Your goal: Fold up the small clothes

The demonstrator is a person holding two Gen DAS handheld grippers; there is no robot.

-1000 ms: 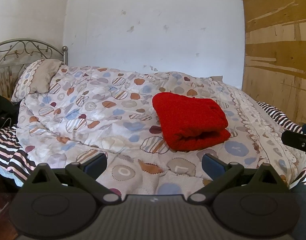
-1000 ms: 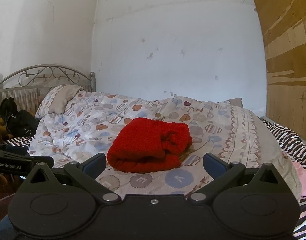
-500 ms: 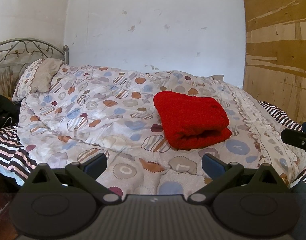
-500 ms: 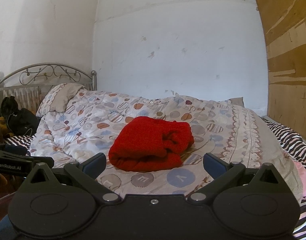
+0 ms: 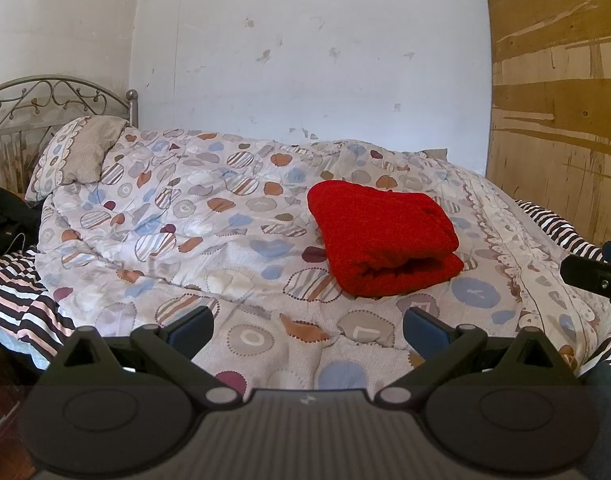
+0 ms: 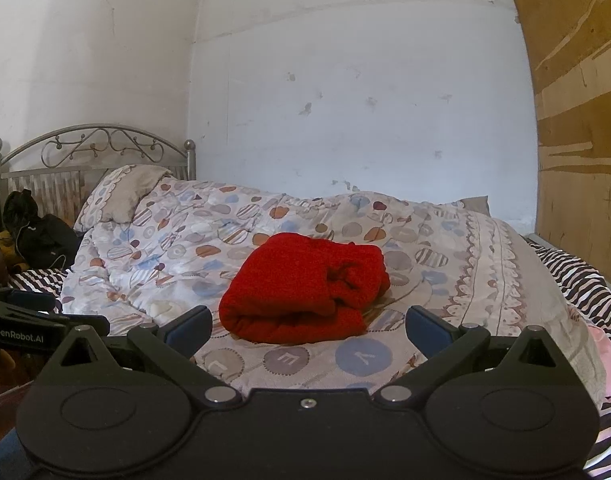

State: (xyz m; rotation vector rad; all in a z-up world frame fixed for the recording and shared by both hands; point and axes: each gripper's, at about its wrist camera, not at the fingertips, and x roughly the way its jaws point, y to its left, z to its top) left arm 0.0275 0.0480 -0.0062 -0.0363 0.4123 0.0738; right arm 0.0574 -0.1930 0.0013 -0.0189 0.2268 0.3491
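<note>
A red garment (image 5: 381, 236) lies folded in a thick bundle on the patterned quilt (image 5: 209, 240). It also shows in the right wrist view (image 6: 305, 292). My left gripper (image 5: 308, 326) is open and empty, held back from the bed's near edge, with the garment ahead and to the right. My right gripper (image 6: 308, 326) is open and empty, with the garment just beyond its fingers. The right gripper's tip shows at the right edge of the left wrist view (image 5: 593, 276). The left gripper shows at the left edge of the right wrist view (image 6: 33, 320).
A metal headboard (image 6: 93, 152) and a pillow (image 6: 125, 192) stand at the left. Dark bags (image 6: 37, 236) lie by the headboard. A striped sheet (image 6: 577, 280) shows at the right, below a plywood panel (image 6: 577, 120). A white wall is behind the bed.
Both grippers have drawn back and risen slightly, so the bed sits a little lower in both views. The red garment has not moved.
</note>
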